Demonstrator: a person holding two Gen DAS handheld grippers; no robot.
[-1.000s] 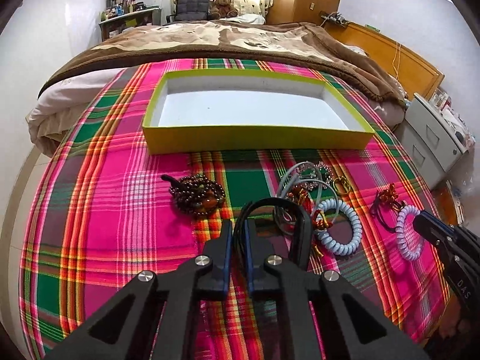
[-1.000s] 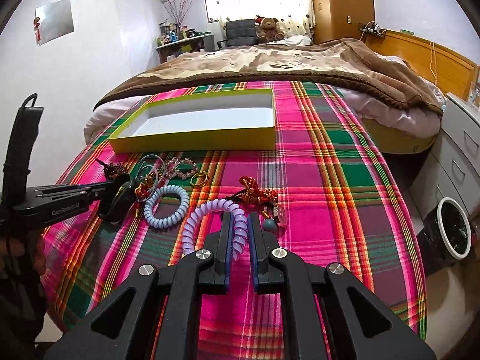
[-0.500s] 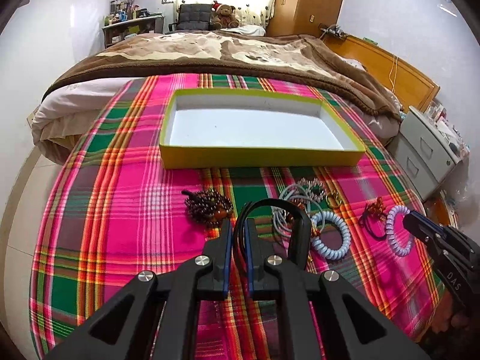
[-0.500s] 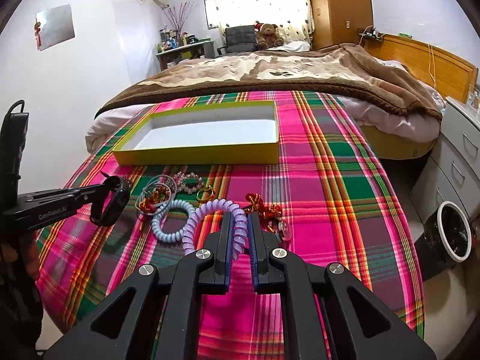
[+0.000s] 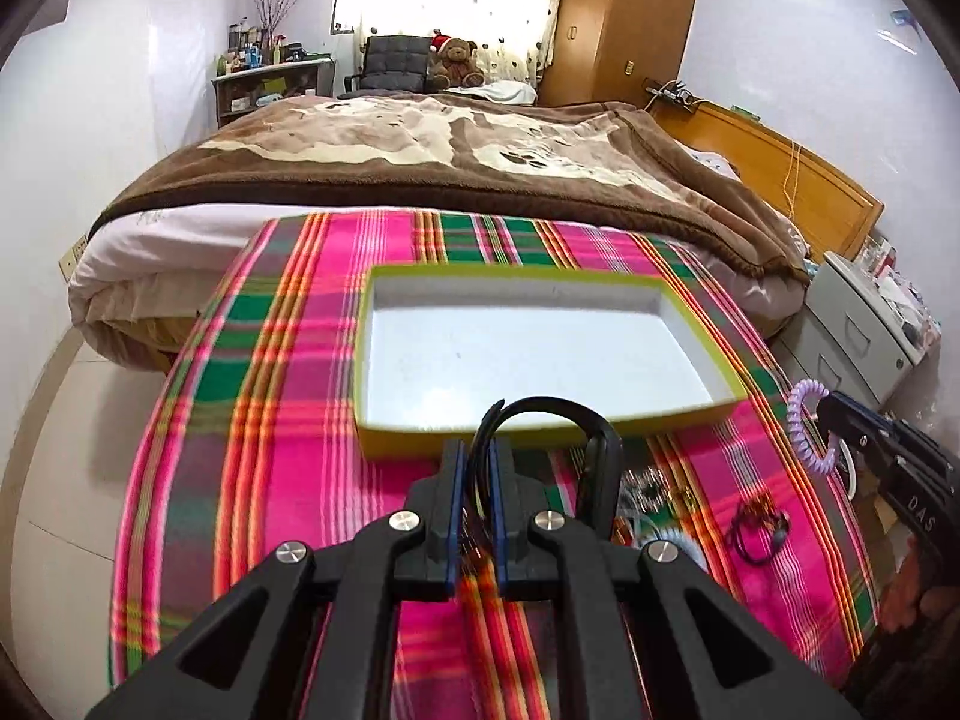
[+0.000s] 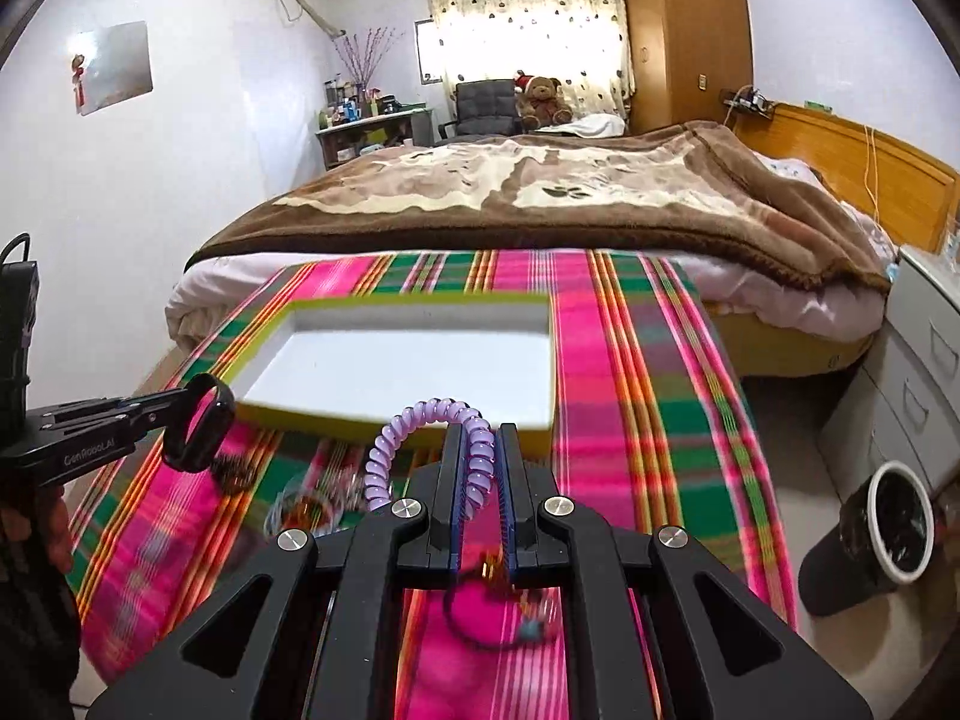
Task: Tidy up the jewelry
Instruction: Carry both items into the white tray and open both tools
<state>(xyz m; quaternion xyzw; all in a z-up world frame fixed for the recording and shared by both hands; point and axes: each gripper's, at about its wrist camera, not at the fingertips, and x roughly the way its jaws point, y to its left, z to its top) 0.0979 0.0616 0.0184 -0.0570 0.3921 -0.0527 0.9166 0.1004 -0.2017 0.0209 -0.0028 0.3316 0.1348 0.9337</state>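
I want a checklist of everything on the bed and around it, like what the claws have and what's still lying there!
Surface: plaid cloth spread over the bed's foot.
Job's things: yellow-green box, nothing in it; black band and purple coil bracelet lifted; more jewelry lying in front of the box, blurred.
Clutter: nothing seen on the cloth besides the jewelry.
Grippers: left claw shut on the black band; right claw shut on the purple coil bracelet.
Cables: cord hanging at the headboard.
Surroundings: brown blanket, teddy bear, chair, wardrobe, drawer cabinet, black bin.
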